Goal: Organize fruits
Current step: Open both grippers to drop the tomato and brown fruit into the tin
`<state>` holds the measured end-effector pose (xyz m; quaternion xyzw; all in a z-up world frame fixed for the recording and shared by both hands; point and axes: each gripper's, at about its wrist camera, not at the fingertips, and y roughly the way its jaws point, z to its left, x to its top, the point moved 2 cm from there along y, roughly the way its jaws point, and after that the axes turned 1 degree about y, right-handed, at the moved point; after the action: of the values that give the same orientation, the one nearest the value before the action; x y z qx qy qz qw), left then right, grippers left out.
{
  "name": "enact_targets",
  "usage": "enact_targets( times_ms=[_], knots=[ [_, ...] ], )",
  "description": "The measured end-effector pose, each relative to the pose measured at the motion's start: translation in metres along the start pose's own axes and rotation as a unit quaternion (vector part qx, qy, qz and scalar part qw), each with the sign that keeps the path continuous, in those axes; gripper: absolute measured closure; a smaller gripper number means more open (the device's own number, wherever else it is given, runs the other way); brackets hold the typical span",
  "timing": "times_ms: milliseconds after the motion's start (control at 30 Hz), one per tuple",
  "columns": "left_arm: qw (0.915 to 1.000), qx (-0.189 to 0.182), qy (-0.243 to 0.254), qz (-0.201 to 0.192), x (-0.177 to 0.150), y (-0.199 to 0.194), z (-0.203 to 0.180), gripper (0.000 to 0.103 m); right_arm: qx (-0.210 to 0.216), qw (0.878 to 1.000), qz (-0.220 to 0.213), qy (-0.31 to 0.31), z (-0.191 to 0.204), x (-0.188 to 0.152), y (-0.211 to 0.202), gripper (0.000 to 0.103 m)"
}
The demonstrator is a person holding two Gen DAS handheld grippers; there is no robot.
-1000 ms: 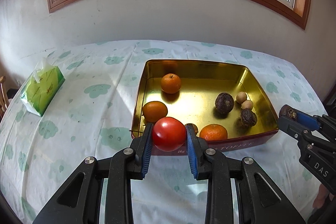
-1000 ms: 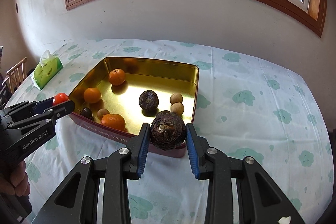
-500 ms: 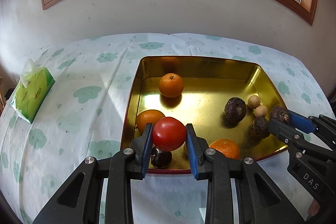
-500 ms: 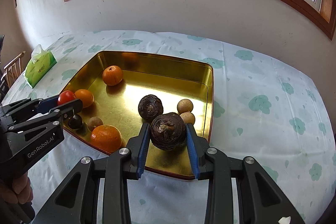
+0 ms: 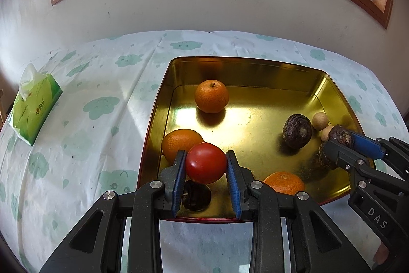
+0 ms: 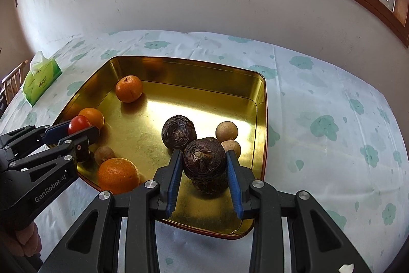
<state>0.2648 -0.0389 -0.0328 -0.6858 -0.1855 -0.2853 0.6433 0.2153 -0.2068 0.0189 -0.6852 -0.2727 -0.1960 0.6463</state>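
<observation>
Pinching a red tomato between its blue pads, the left gripper is held over the near left corner of the gold tin tray, just in front of an orange that lies by the left wall. A dark wrinkled fruit is clamped in the same way by the right gripper, above the near right part of the tray, close to another dark fruit and two small pale round fruits. Two more oranges are seen in the tray, one near the far wall and one at the near edge. The tray is set on a tablecloth printed with green clouds, and a green tissue pack is seen well apart on the left.
</observation>
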Motion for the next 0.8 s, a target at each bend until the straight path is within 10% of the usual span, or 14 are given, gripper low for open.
enact_targets(
  times_ms=[800],
  knots=[
    [0.9999, 0.012, 0.009, 0.001, -0.0031, -0.0032, -0.0033, 0.07, -0.002, 1.0, -0.01, -0.006, 0.0089, 0.0023, -0.0058, 0.061]
  ],
)
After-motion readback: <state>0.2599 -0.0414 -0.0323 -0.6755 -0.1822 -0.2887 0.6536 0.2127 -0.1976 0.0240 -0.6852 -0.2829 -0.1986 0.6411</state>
